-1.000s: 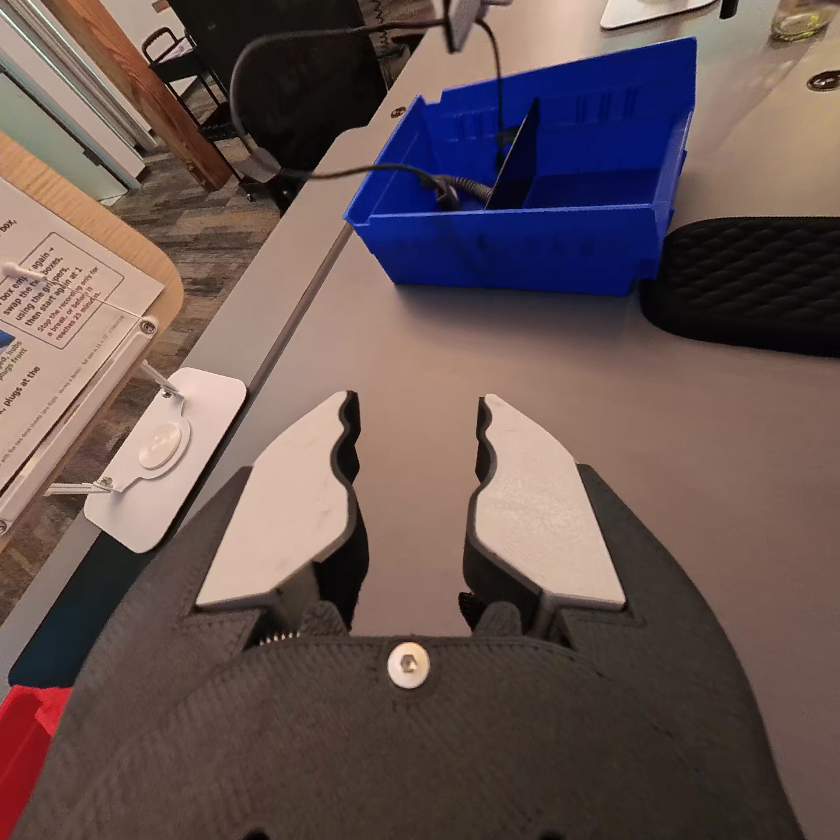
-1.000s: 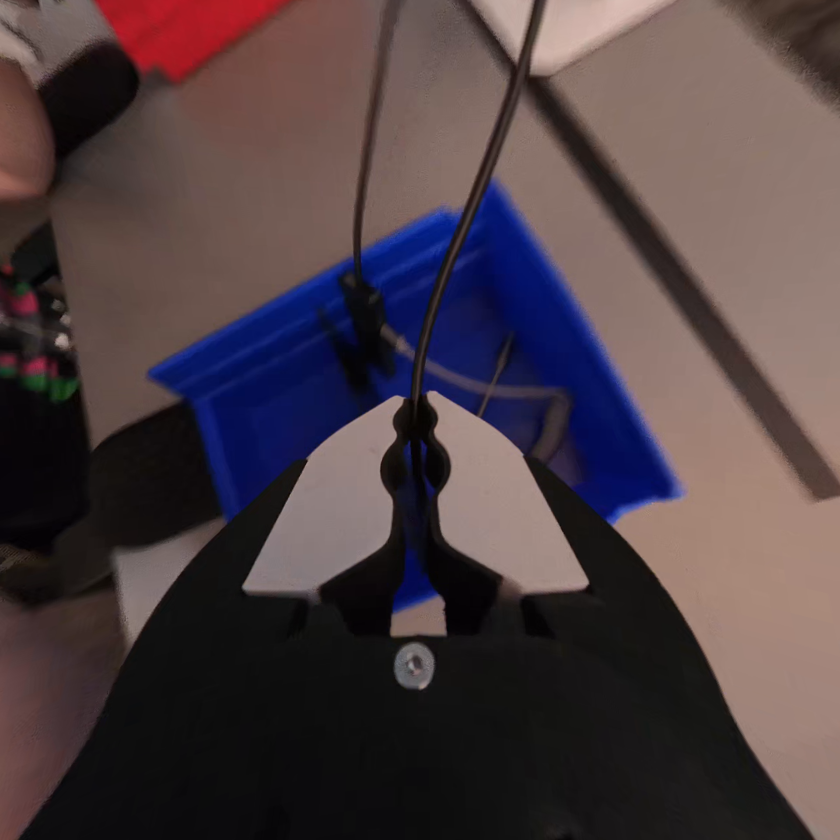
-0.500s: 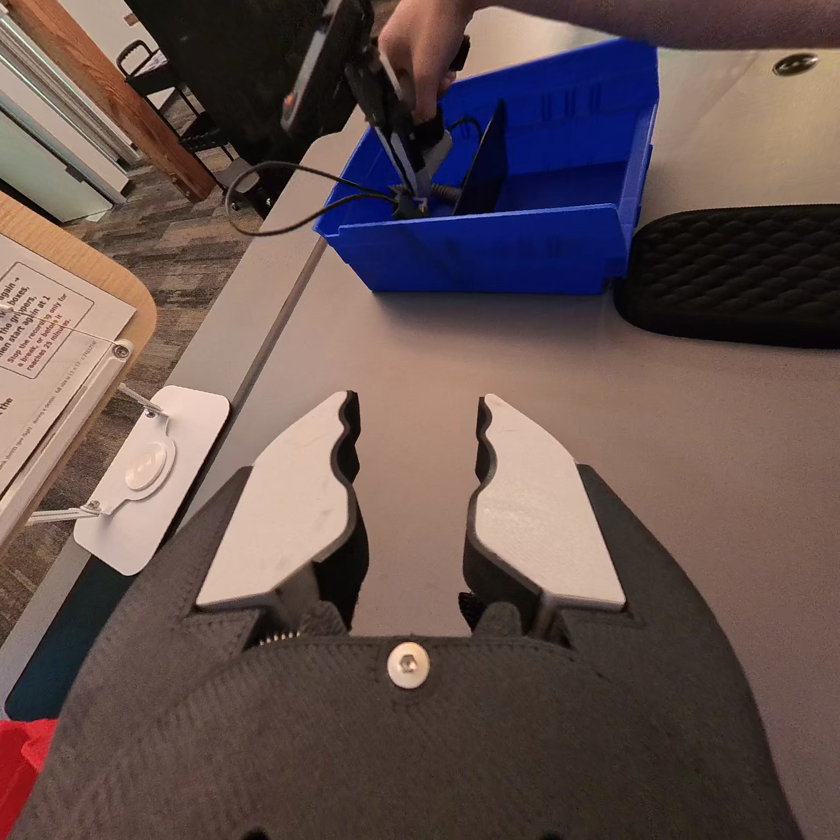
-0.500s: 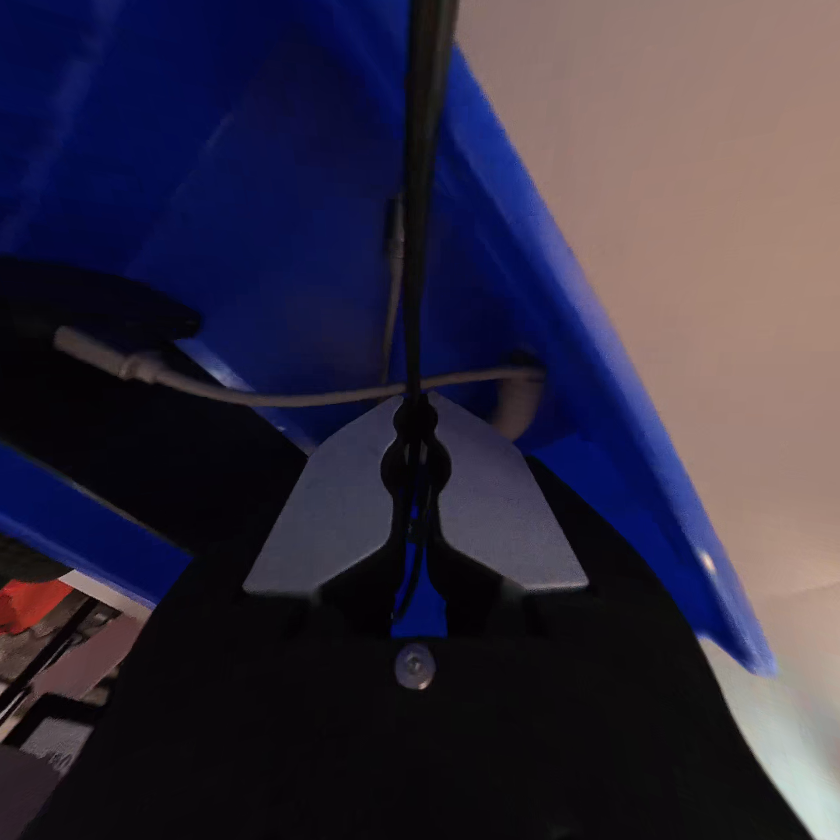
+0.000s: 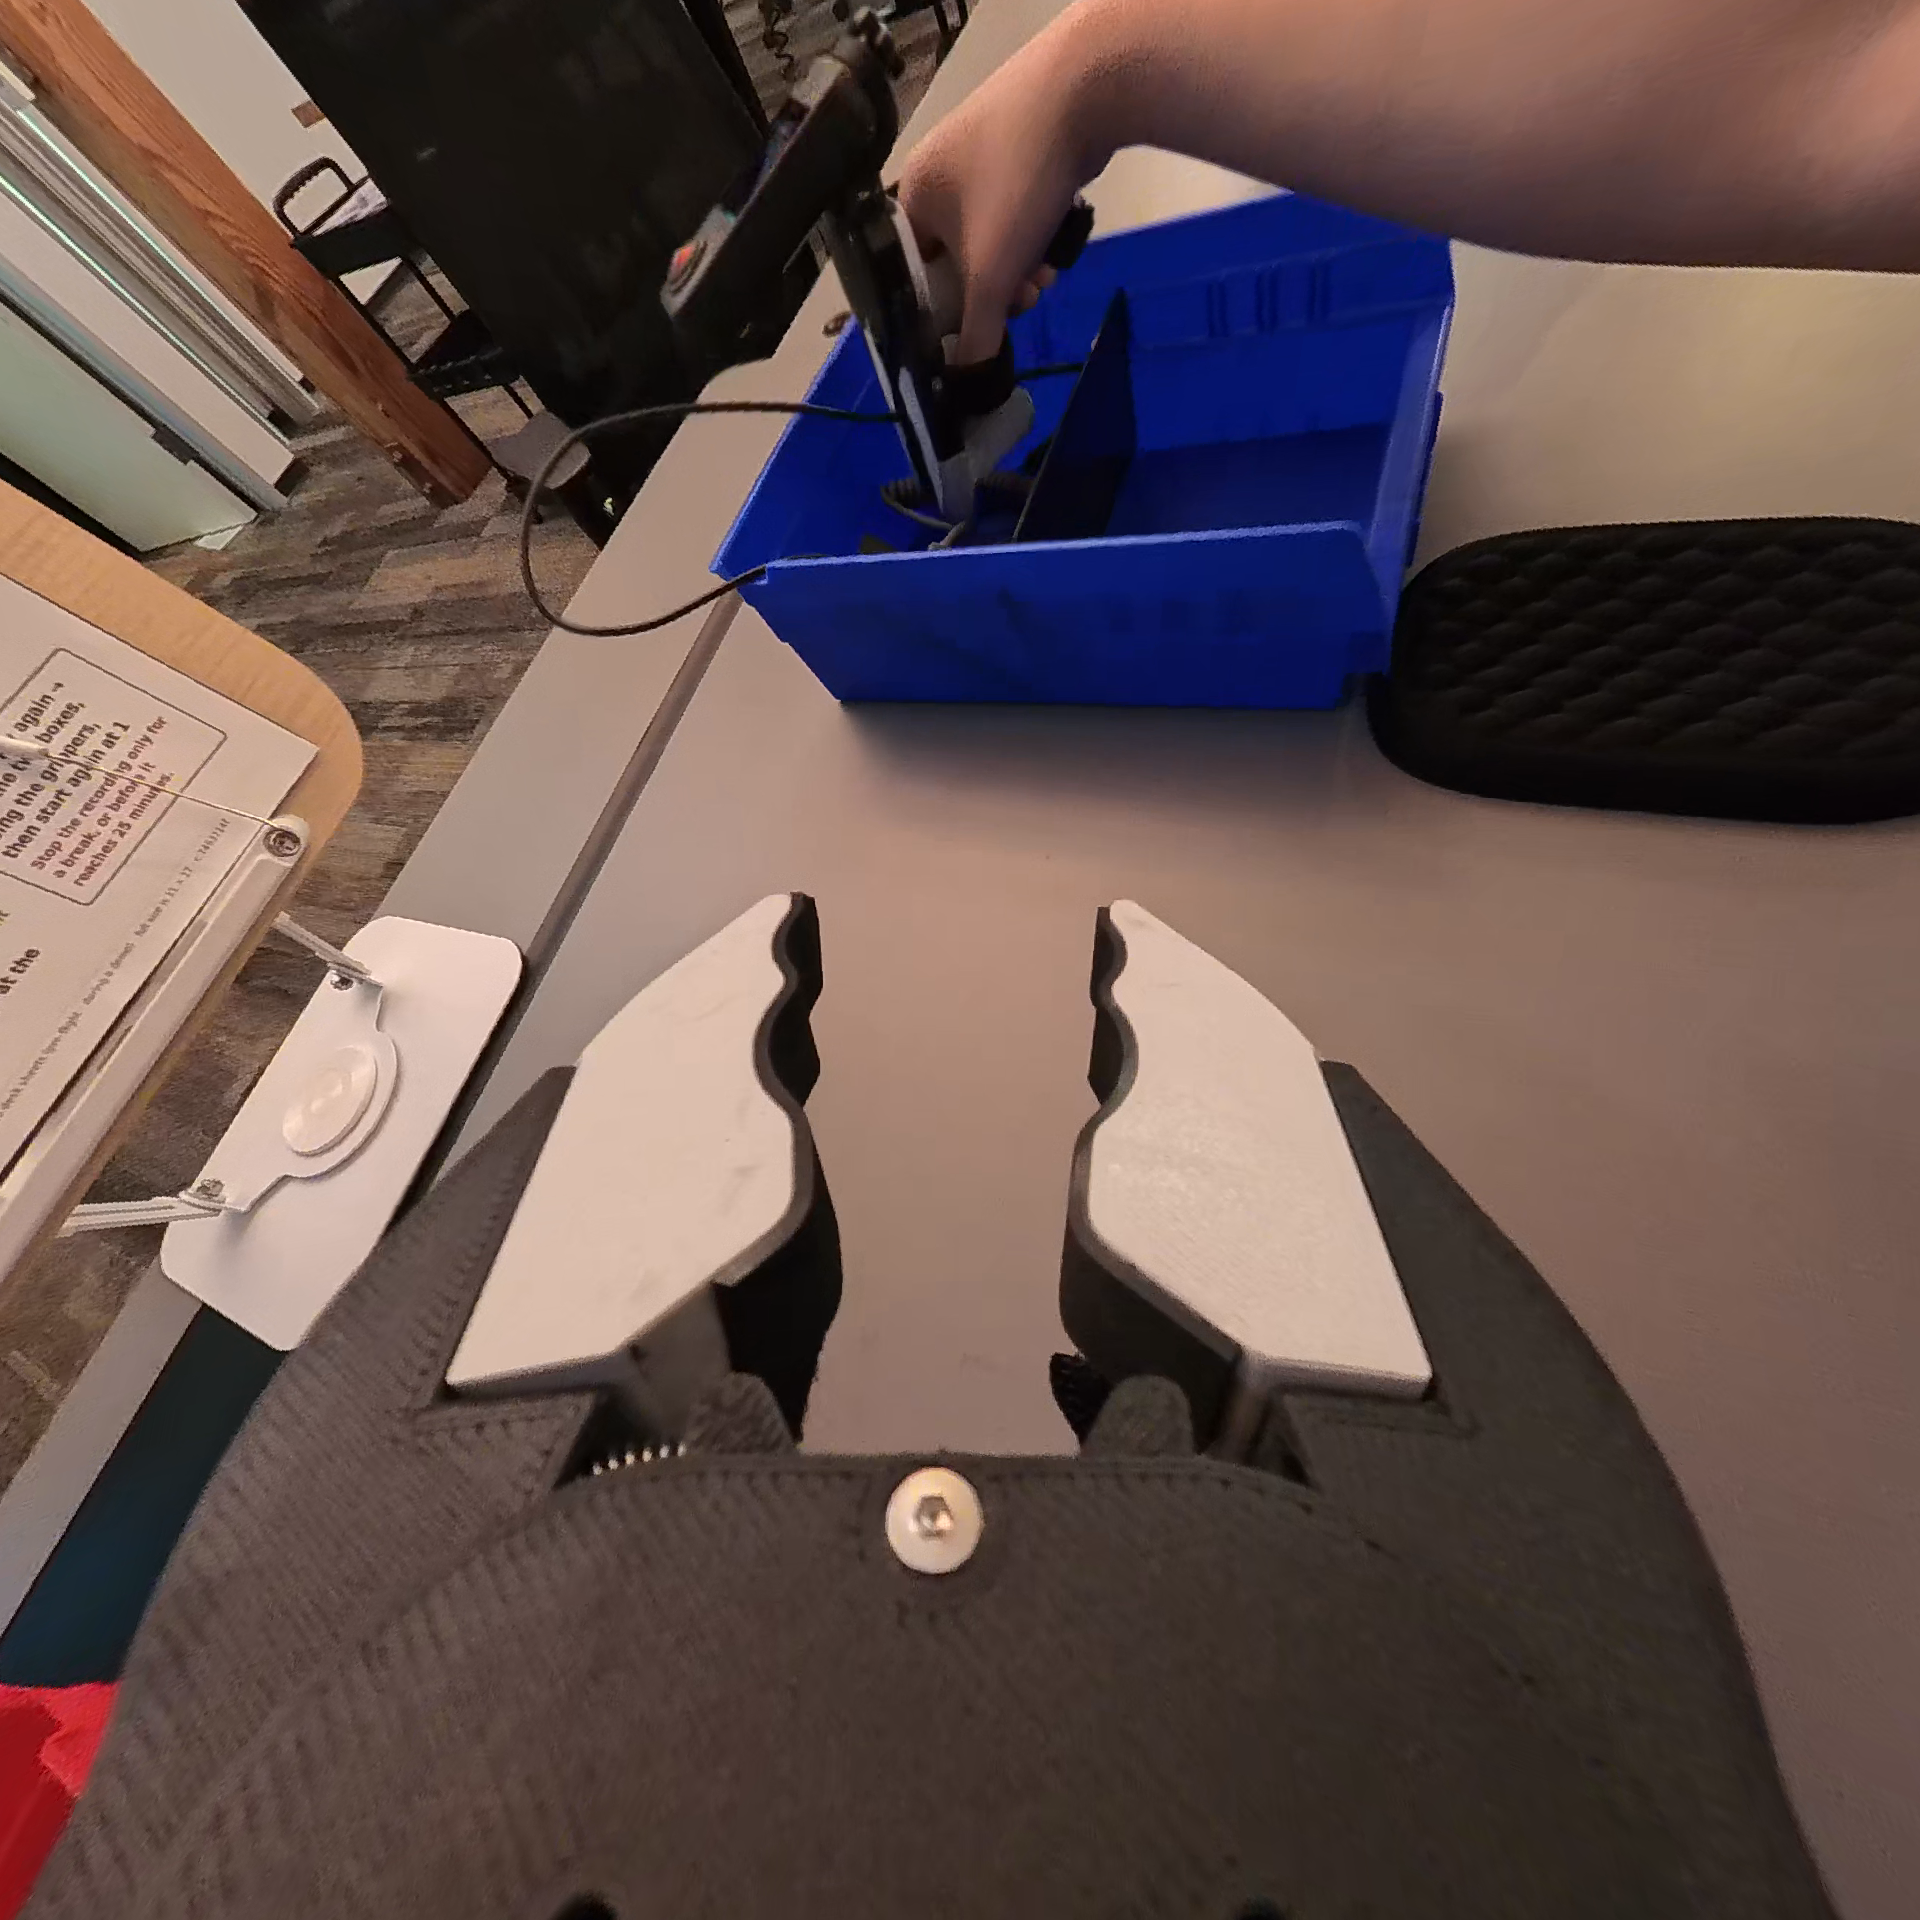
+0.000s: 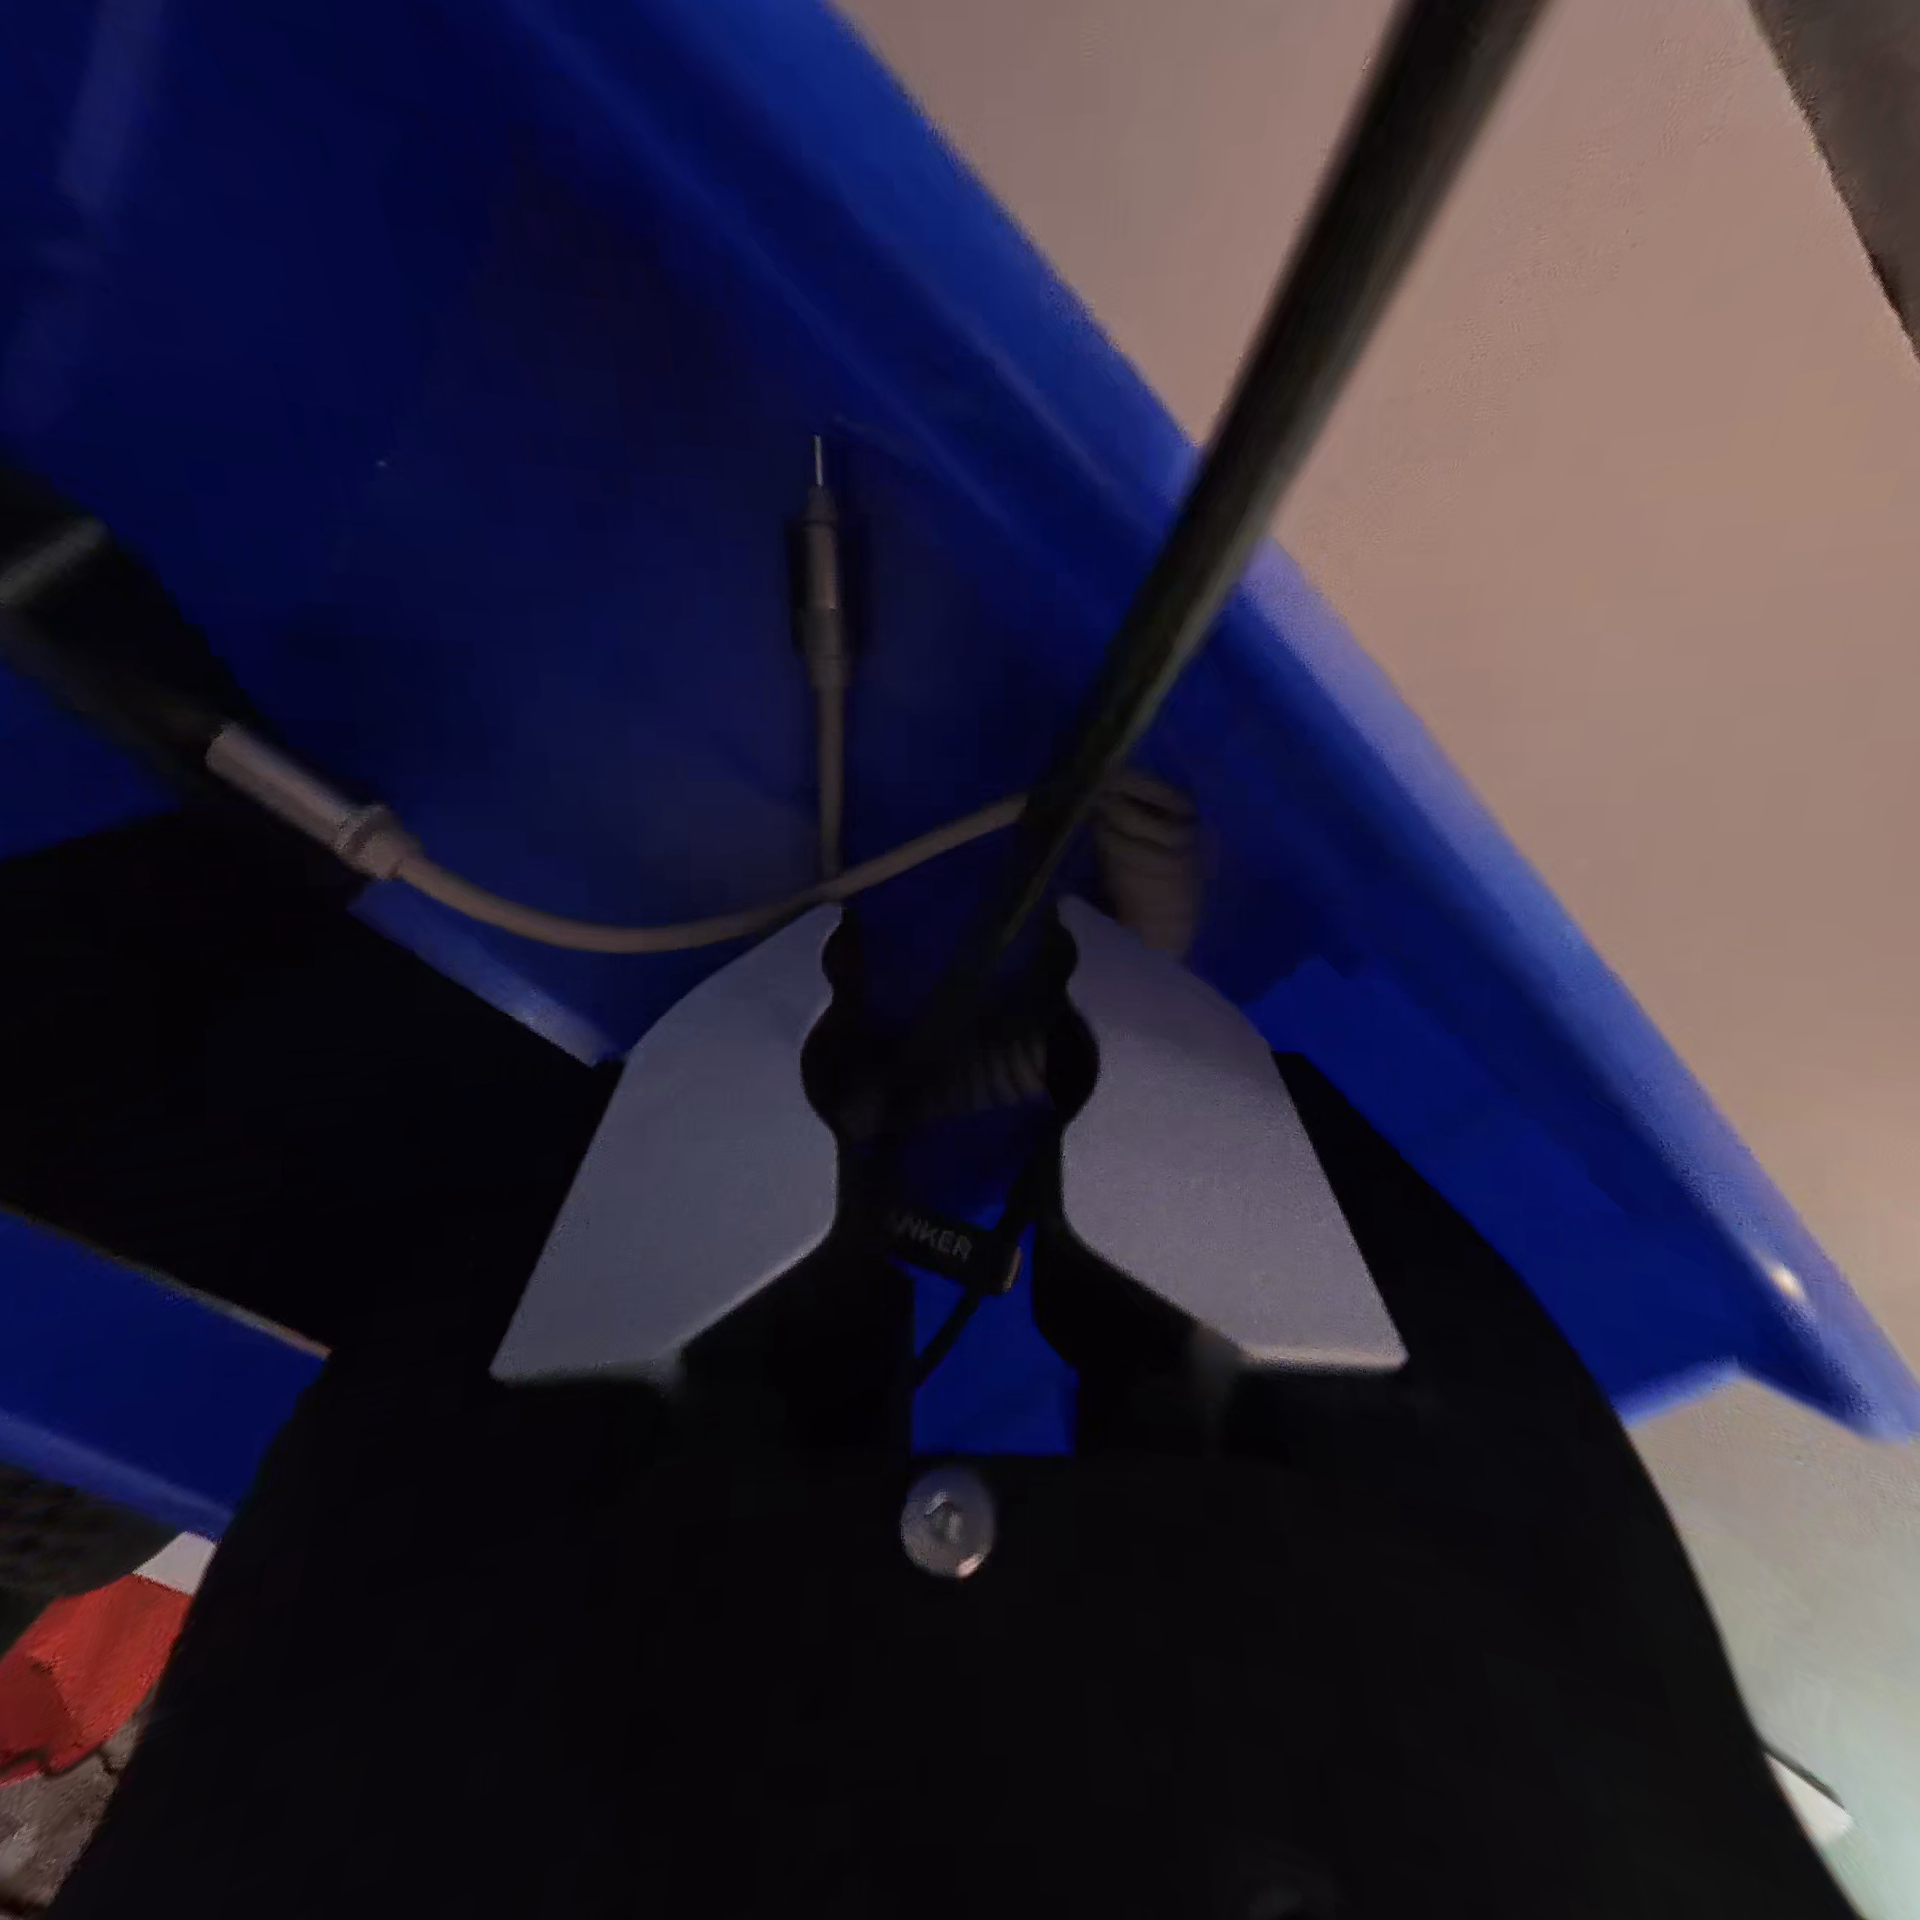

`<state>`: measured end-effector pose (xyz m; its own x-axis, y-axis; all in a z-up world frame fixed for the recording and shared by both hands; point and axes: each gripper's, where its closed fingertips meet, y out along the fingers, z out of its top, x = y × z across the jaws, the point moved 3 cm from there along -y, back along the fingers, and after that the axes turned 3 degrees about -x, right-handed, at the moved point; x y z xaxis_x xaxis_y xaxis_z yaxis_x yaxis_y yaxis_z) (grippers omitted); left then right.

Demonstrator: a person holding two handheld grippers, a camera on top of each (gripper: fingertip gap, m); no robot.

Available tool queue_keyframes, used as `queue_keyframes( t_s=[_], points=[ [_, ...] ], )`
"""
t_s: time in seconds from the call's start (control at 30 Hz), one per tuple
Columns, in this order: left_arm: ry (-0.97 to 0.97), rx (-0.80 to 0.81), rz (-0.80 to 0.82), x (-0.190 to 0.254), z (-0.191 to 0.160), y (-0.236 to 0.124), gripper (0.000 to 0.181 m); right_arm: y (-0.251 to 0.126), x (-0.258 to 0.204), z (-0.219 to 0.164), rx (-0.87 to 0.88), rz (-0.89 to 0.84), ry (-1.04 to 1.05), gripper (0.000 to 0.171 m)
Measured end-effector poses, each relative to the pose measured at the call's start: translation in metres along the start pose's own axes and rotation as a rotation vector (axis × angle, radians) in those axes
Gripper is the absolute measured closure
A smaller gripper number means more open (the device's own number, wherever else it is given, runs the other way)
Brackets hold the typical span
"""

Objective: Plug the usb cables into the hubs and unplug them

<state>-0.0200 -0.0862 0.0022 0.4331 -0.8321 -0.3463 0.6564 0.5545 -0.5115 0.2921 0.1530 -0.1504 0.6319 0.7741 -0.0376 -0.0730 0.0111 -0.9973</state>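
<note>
Left wrist view shows the left tool held low over the grey desk, its fingers spread wide with nothing between them, well short of the blue bin; beyond it a hand drives the right tool down into the bin's left compartment, beside the black divider; in the right wrist view that tool's fingers stand partly apart around a black usb cable, loosely at most, its ribbed plug end between them; a grey cable and a small connector lie on the bin floor; no hub can be made out, so no plugged joint is visible, and the plugging and unplugging apparently lie ahead.
</note>
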Motion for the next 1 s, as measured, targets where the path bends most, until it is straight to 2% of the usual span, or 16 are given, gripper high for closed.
queue_keyframes(
  t_s=[0.17, 0.27, 0.47, 0.53, 0.63, 0.73, 0.8, 0.9, 1.0],
  points=[
    [-0.003, 0.006, 0.007, -0.002, 0.001, -0.004, 0.132, -0.032, 0.004, -0.007, 0.090, 0.002, 0.048, 0.115],
    [-0.009, 0.006, 0.007, -0.003, 0.001, -0.004, 0.131, -0.061, 0.015, -0.014, 0.112, -0.085, 0.067, 0.106],
    [-0.019, 0.003, 0.013, -0.006, -0.001, -0.002, 0.131, -0.134, 0.018, -0.004, 0.232, -0.271, 0.013, 0.103],
    [-0.026, 0.003, 0.019, -0.009, -0.001, -0.002, 0.131, -0.154, 0.004, 0.017, 0.320, -0.316, -0.025, 0.103],
    [-0.030, 0.008, 0.025, -0.010, 0.000, -0.001, 0.131, -0.159, -0.044, 0.067, 0.462, -0.250, -0.109, 0.099],
    [-0.034, 0.007, 0.031, -0.011, -0.001, -0.001, 0.131, -0.144, -0.077, 0.122, 0.510, -0.230, -0.160, 0.072],
    [-0.030, 0.003, 0.034, -0.012, -0.002, -0.002, 0.131, -0.133, -0.069, 0.152, 0.433, -0.313, -0.171, 0.054],
    [-0.039, 0.007, 0.046, -0.016, -0.004, -0.006, 0.131, -0.128, -0.046, 0.186, 0.324, -0.379, -0.252, 0.057],
    [-0.050, 0.016, 0.052, -0.020, -0.004, -0.010, 0.131, -0.124, -0.024, 0.200, 0.233, -0.463, -0.439, 0.085]
  ],
)
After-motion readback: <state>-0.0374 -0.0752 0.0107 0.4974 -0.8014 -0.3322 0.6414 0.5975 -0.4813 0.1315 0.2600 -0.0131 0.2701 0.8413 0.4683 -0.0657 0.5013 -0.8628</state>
